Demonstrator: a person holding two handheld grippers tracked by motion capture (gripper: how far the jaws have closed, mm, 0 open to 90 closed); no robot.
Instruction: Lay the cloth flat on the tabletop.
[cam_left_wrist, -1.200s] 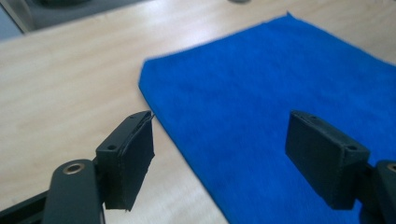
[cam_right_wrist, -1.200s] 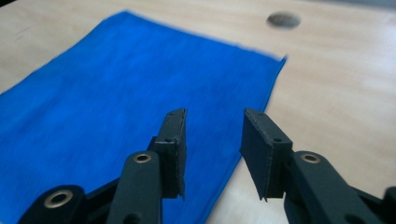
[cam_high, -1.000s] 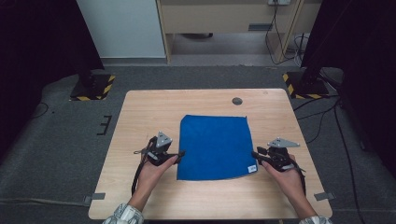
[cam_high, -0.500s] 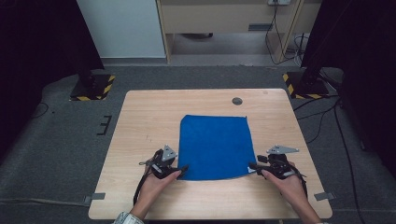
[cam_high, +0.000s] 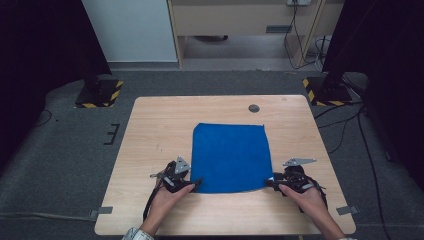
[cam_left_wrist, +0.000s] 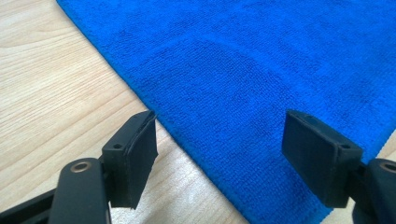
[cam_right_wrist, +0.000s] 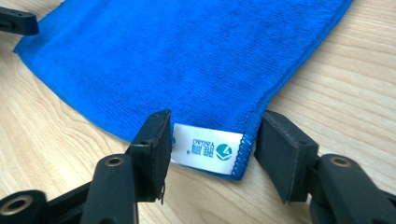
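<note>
So, scene: we see a wooden table (cam_high: 150, 130) with a blue cloth (cam_high: 230, 155) lying flat on it, a bit right of the middle and toward the near edge.
Cloth shape: we read it as one flat rectangle, long side running near to far, edges mostly straight, no folds that we can make out in the high view.
Cloth label: we spot a small white tag (cam_right_wrist: 208, 148) with teal print sewn at the near right corner, lying flat on the wood.
Left gripper: we place the left gripper (cam_high: 192, 184) at the cloth's near left corner, low over the table, held by the left hand (cam_high: 167, 200).
Left jaws: we see them standing well apart in the left gripper view, the cloth's edge (cam_left_wrist: 201, 158) running between them; the pads are not pressing on it.
Right gripper: we place the right gripper (cam_high: 271, 182) at the near right corner, held by the right hand (cam_high: 307, 197).
Right jaws: we see them apart, one on each side of the tagged corner, a gap showing at each pad; they have just been closing a little, nothing pinched.
Far side: we note a small dark round disc (cam_high: 254, 108) set in the tabletop, well apart from the cloth's far edge.
Floor: we see grey carpet (cam_high: 60, 145) around the table.
</note>
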